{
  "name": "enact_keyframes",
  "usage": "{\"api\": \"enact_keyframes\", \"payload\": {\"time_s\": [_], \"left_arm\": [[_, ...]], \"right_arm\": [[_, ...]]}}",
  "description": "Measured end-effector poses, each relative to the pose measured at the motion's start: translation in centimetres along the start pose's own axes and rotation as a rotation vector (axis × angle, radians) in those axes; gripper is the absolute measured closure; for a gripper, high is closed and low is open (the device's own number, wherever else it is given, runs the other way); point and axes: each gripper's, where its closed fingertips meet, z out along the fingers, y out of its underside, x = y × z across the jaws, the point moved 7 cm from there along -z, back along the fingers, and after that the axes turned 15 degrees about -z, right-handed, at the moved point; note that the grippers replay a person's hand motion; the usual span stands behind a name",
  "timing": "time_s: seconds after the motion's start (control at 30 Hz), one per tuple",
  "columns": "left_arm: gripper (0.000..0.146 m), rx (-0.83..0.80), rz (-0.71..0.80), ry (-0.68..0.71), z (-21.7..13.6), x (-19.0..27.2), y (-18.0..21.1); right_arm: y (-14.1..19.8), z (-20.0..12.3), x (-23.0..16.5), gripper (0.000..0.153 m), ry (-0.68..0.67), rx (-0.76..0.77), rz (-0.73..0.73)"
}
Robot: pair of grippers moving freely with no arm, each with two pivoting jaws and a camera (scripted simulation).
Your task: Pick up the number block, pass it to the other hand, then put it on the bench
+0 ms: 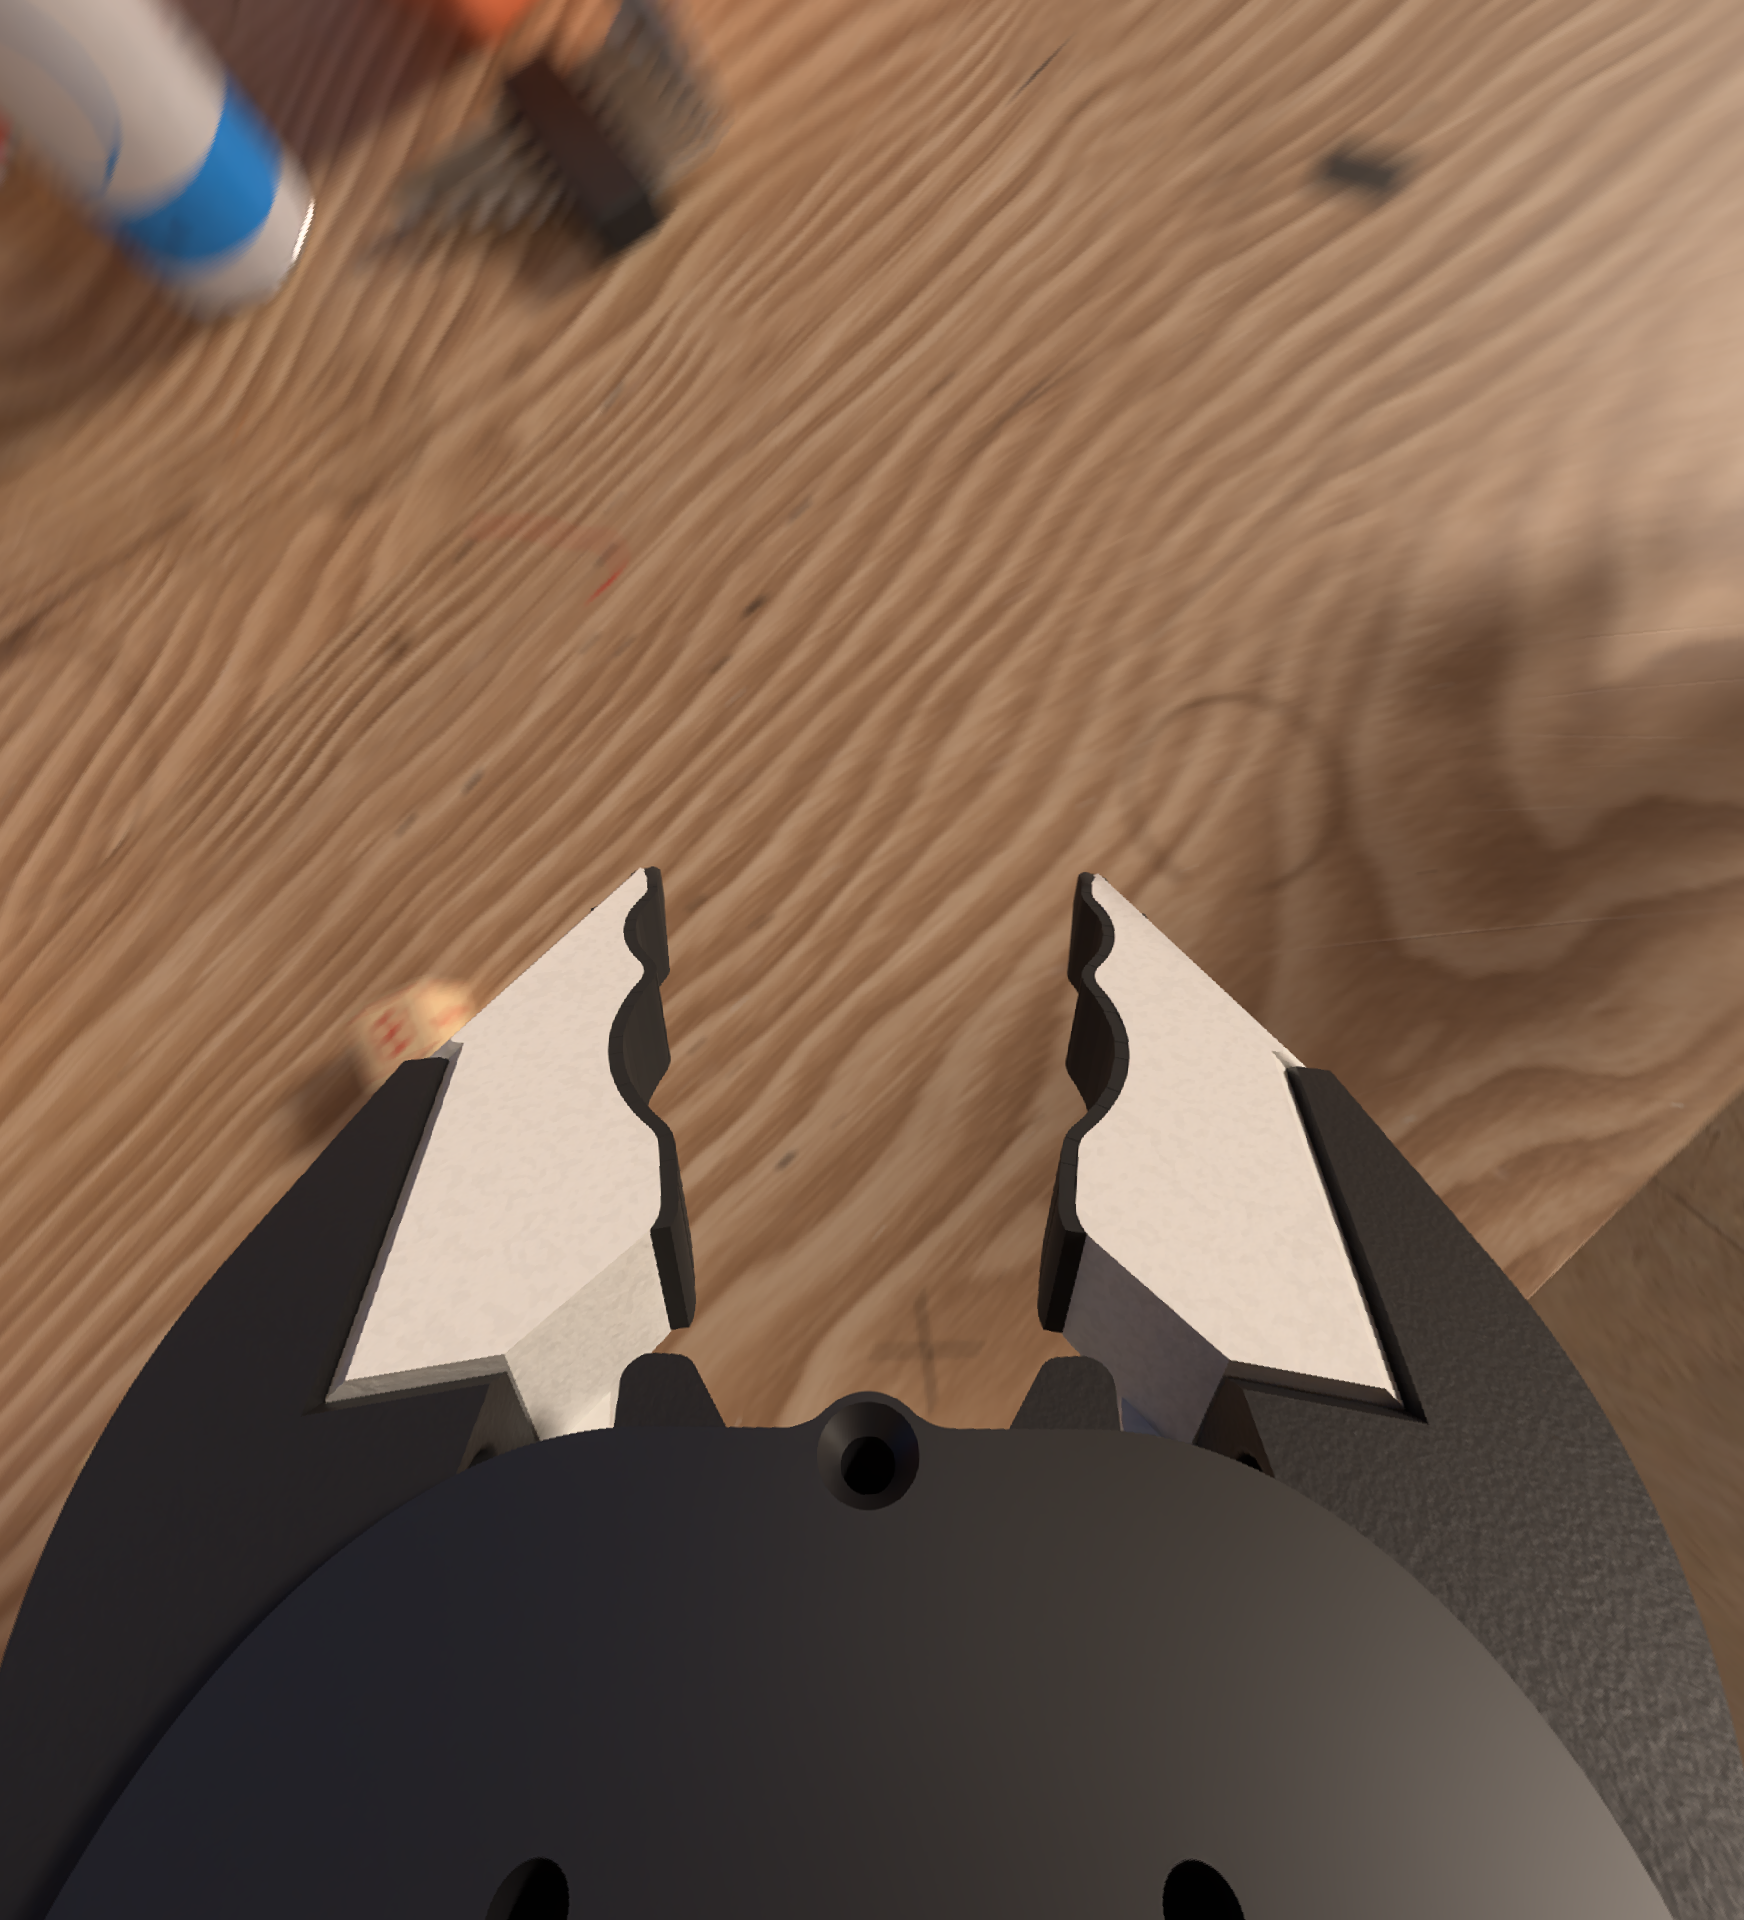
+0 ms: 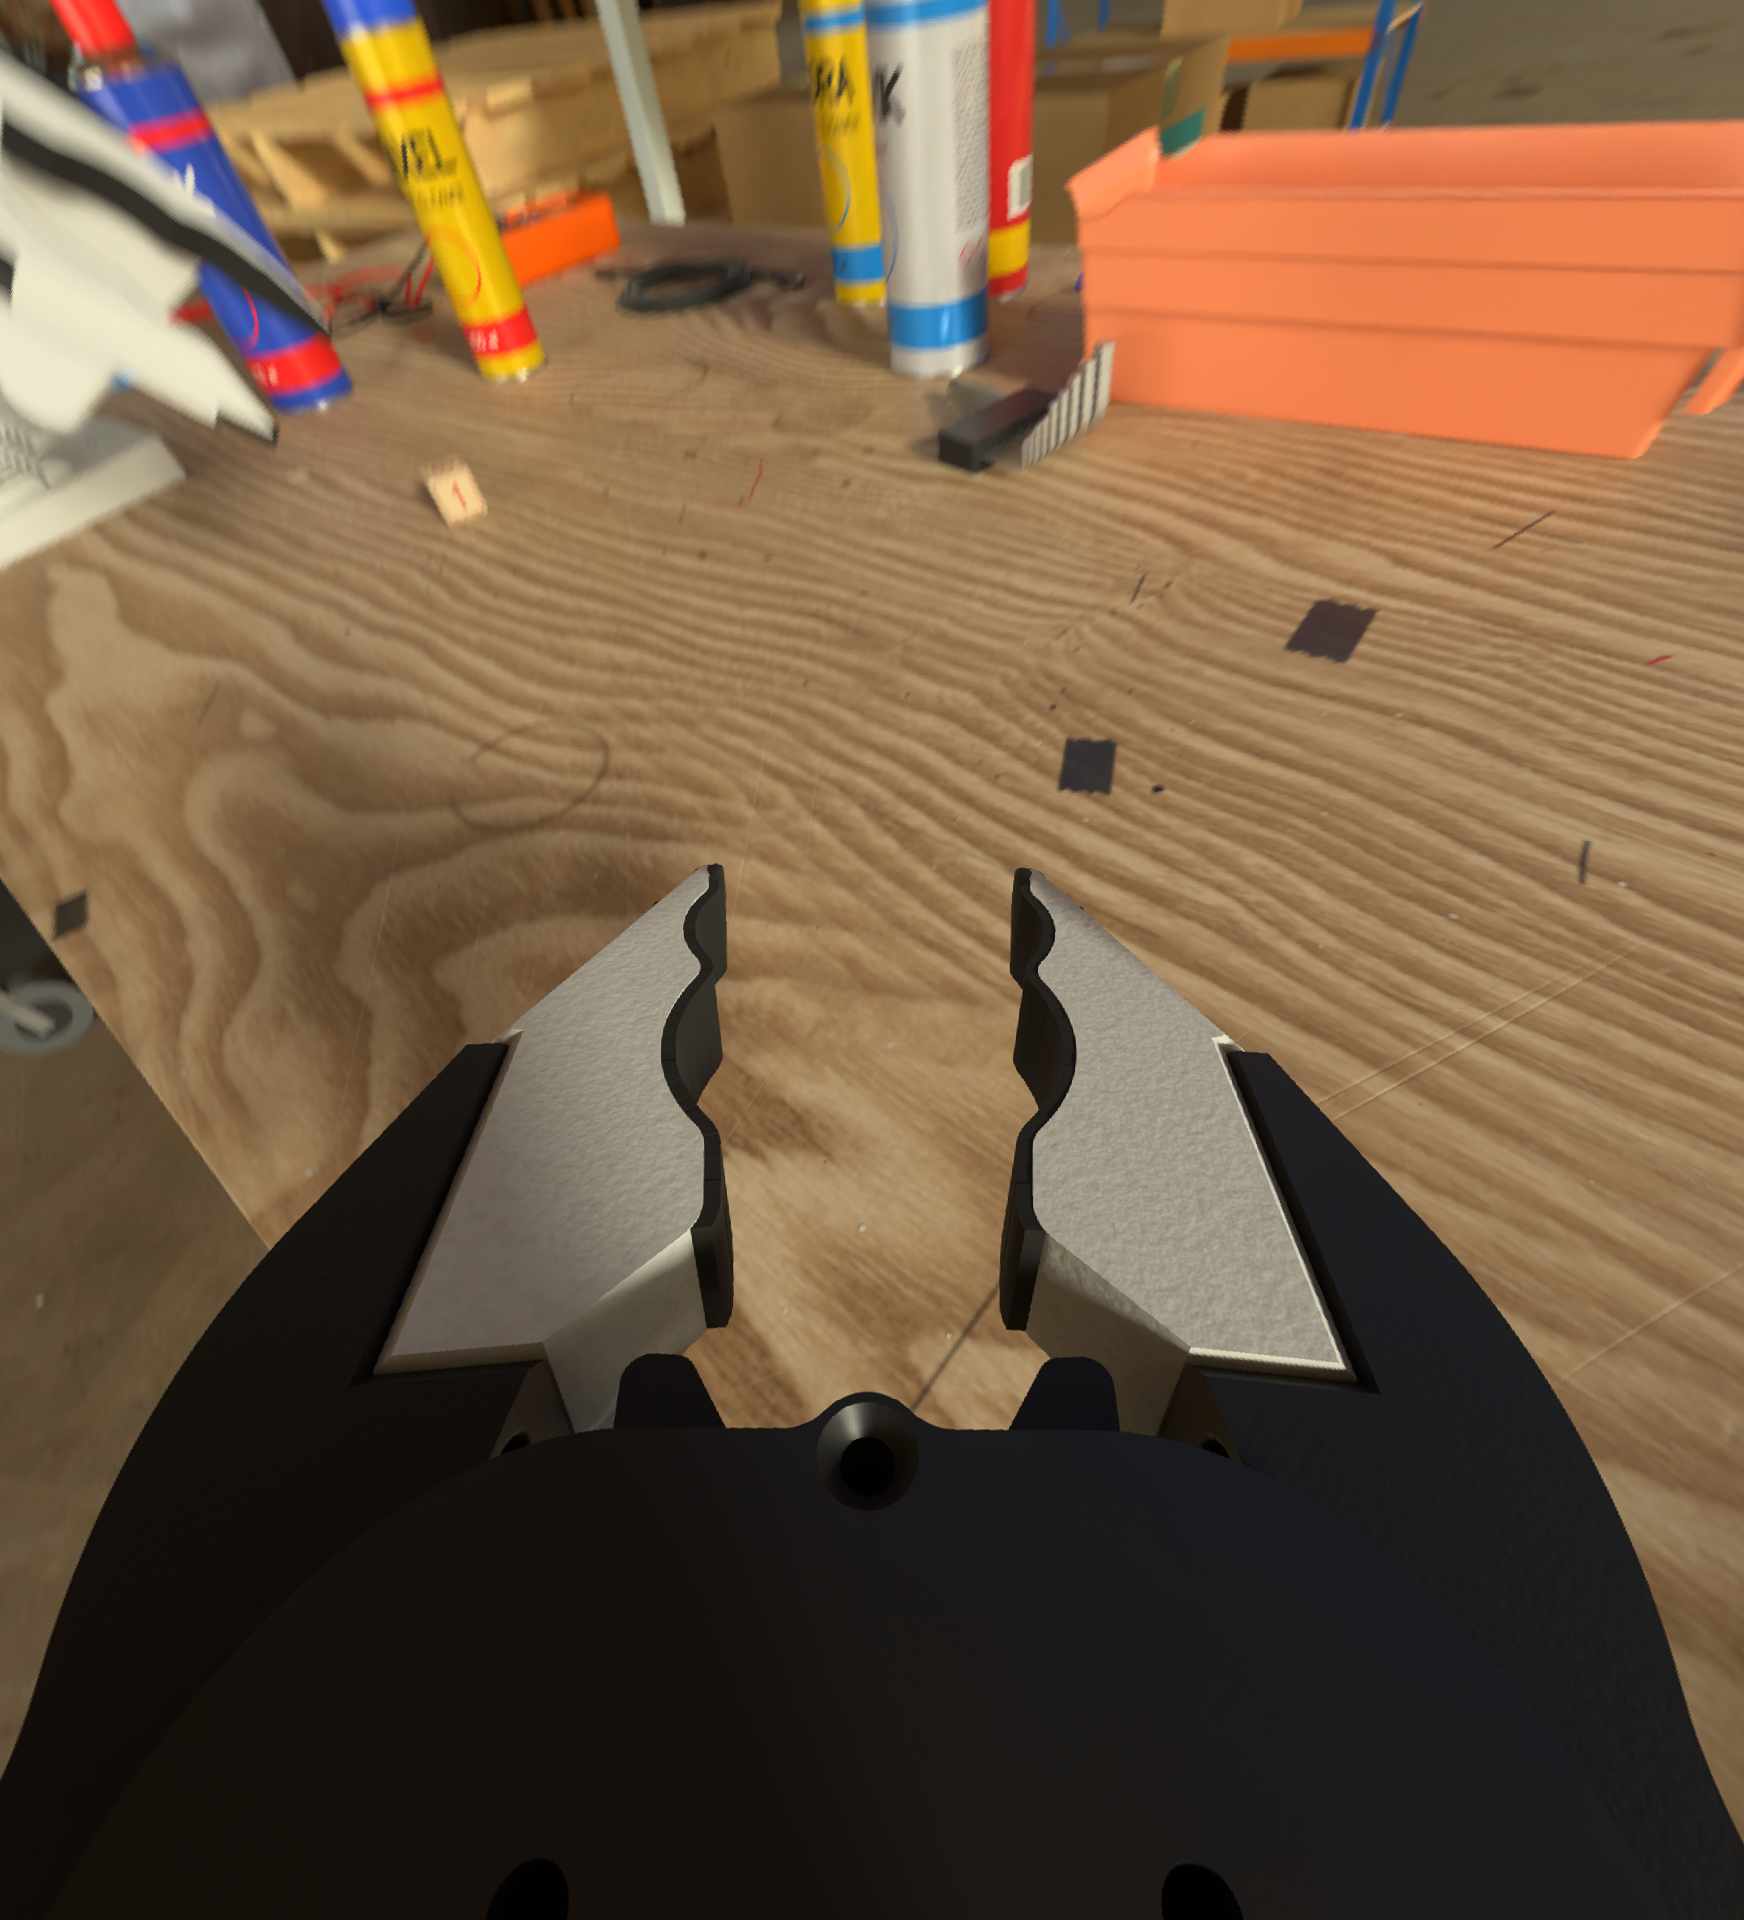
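Left wrist view blurred, number block [image 1: 421, 1023] half hidden behind left gripper [image 1: 868, 883], both jaws wide, empty.

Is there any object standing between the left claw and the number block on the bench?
Nothing visible does. The number block lies alone on bare wood of the bench, with the open left claw above and to its left. In the left wrist view the block peeks out beside the claw's left finger.

Along the bench's far edge stand spray cans [image 2: 935, 187] beside stacked orange trays [image 2: 1419, 301] — a black-and-white comb-like part [image 2: 1029, 416] lies before them; a white keyboard [image 2: 6, 478] sits at the left edge.
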Motion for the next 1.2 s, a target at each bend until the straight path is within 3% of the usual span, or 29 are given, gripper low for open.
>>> {"api": "enact_keyframes", "payload": {"time_s": [0.17, 0.3, 0.47, 0.67, 1.0, 1.13, 1.2], "left_arm": [[0.074, -0.389, -0.115, -0.238, 0.8, -6.3, -4.5], [0.077, -0.684, -0.253, -0.24, 4.2, -10.0, -5.6], [0.076, -0.876, -0.328, -0.317, 7.7, -13.5, -5.4], [0.076, -1.038, -0.411, -0.366, 9.6, -16.1, -4.0], [0.078, -1.225, -0.443, -0.375, 10.7, -15.9, -1.5], [0.1, -1.226, -0.464, -0.393, 11.1, -16.2, -1.0], [0.119, -1.196, -0.479, -0.367, 11.1, -16.2, -1.3]], "right_arm": [[0.3, 1.0, -0.7, 0.097, -0.067, -0.031, -0.013], [0.8, 1.0, -0.8, 0.097, -0.105, -0.059, 0.006], [0.8, 0.3, -0.9, 0.098, -0.101, -0.053, 0.004], [0.7, 0.6, -1.2, 0.098, -0.127, -0.056, 0.021], [1.2, 1.2, -1.9, 0.093, -0.174, -0.101, -0.005], [1.2, 1.1, -2.3, 0.079, -0.183, -0.113, -0.031], [1.2, 1.1, -2.2, 0.076, -0.175, -0.116, -0.045]]}}
